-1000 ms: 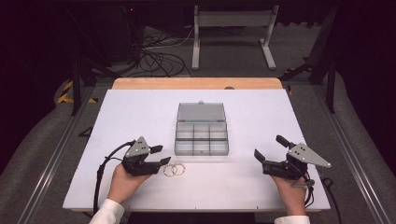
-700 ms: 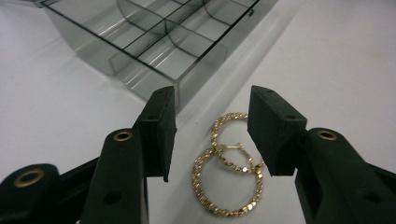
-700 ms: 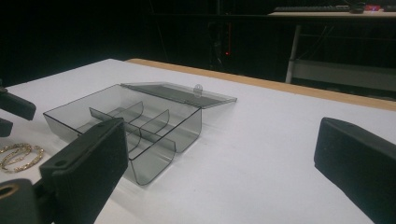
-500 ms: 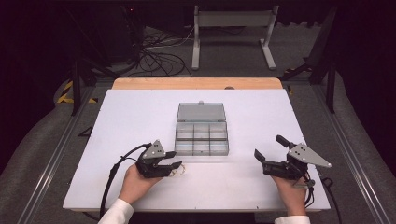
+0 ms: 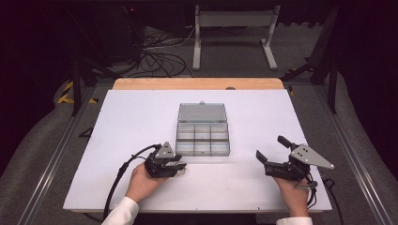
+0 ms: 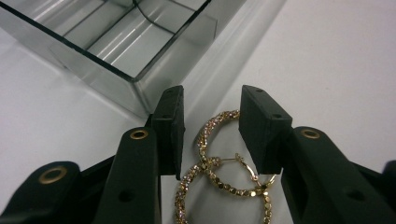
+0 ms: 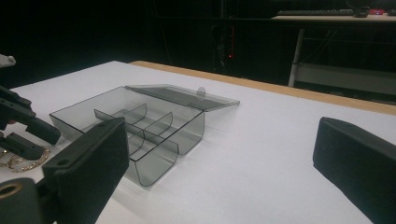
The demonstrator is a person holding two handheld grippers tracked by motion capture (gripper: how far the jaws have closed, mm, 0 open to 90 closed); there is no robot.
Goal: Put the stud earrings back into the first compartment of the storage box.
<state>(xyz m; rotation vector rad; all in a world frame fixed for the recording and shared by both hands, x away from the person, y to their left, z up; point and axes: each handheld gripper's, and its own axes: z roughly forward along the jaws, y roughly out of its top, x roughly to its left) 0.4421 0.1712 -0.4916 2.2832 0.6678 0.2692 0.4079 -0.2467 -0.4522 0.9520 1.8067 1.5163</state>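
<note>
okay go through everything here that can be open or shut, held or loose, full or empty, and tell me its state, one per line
Clear box: lid open and laid back, compartments empty.
Hoop earrings: two, overlapping, lying flat on the white table near the box corner, not gripped.
Left tongs: open, a jaw on each side of the upper earring.
Right tongs: open wide, holding nothing, apart from the box.

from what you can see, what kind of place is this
Probably a lab or recording studio: a white table ringed by black curtains, loose cables on the floor behind it, and a person holding the left gripper and right gripper.
</note>
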